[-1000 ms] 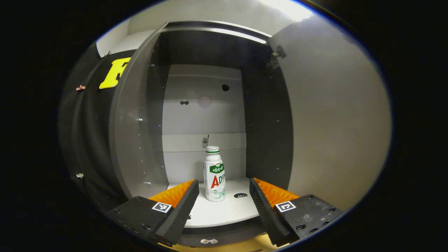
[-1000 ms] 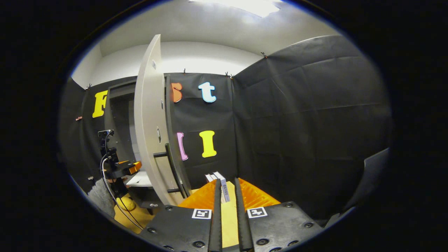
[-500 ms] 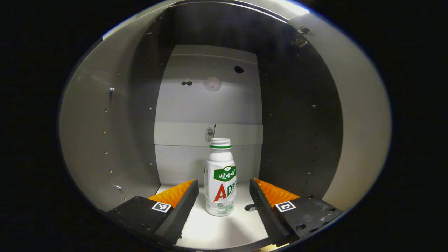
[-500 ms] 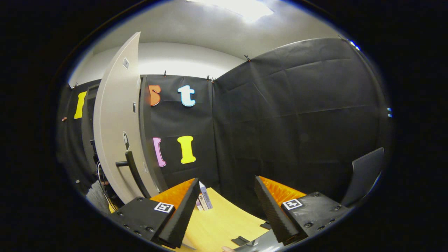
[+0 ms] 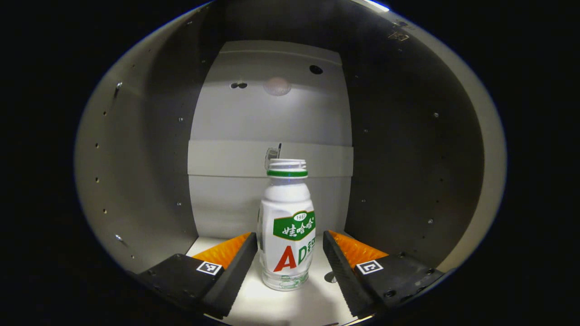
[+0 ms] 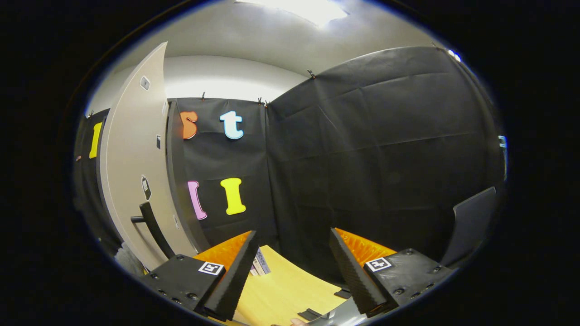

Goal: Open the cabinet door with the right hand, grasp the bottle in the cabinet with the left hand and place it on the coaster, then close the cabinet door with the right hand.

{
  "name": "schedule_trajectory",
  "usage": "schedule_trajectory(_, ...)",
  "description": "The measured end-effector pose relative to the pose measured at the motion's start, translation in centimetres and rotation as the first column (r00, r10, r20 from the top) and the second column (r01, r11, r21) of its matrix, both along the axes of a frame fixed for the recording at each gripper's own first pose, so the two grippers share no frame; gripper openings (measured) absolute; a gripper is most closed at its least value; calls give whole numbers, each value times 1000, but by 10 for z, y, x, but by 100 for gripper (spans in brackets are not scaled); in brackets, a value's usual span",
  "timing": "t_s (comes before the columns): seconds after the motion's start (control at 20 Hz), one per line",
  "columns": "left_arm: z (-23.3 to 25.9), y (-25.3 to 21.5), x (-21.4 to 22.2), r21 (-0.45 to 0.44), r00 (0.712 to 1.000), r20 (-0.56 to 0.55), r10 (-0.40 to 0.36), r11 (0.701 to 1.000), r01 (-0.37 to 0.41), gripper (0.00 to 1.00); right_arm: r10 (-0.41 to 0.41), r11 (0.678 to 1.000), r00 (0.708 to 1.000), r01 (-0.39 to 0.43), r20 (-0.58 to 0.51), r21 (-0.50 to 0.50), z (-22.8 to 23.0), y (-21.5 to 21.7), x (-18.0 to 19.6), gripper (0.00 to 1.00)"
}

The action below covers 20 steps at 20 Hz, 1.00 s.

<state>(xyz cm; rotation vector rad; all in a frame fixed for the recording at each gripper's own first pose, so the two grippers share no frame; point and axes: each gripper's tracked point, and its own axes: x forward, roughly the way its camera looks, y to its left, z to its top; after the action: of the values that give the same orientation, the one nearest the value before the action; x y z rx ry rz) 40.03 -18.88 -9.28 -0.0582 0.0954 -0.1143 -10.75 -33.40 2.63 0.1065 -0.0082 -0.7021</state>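
Inside the cabinet [image 5: 136,158], the bottle [image 5: 287,235] stands between the left gripper [image 5: 290,253]'s wide-open fingers, maybe not touching; the right gripper [image 6: 292,262] gapes, empty.

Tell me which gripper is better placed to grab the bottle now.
Left. The left gripper is open inside the cabinet with the bottle upright between its fingers. The right gripper is open over the yellow table, beside the open door.

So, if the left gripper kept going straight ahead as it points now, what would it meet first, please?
Most likely the bottle, standing upright between the open left gripper fingers; behind it comes the cabinet back wall.
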Motion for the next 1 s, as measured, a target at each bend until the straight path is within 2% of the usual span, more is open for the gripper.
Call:
schedule_trajectory(0.3, -3, 1, 26, 28, 1000, 2, 2, 1000, -2, 92, 14, 1000, 997, -15, -75, -19, -14, 4, 12, 100)
schedule_trajectory(0.35, -5, 0, 26, 32, 1000, 0, 0, 999, 0, 87, 18, 1000, 996, -20, -90, -21, -17, 6, 13, 98)
schedule_trajectory(0.4, -5, 0, 23, 37, 1000, -7, -4, 999, 4, 81, 22, 999, 995, -25, -102, -24, -18, 8, 14, 100)
schedule_trajectory(0.45, -3, 1, 21, 32, 1000, -10, -7, 999, 7, 80, 30, 999, 994, -33, -109, -28, -19, 13, 15, 98)
schedule_trajectory(0.6, 7, -2, -5, 17, 999, -1, -53, 998, 53, 78, 30, 998, 994, -35, -101, -48, -15, 15, 13, 100)
schedule_trajectory(0.65, 14, -1, -10, 19, 998, 9, -61, 998, 61, 78, 29, 999, 995, -32, -97, -38, -17, 16, 12, 97)
schedule_trajectory(0.85, 47, 10, -58, 48, 993, 77, -87, 995, 83, 78, 29, 999, 998, -31, -54, -37, -5, 27, 3, 98)
schedule_trajectory(1.0, 65, 14, -95, 13, 984, 95, -149, 989, 149, 78, 41, 997, 999, -43, -29, -59, 5, 41, -5, 98)
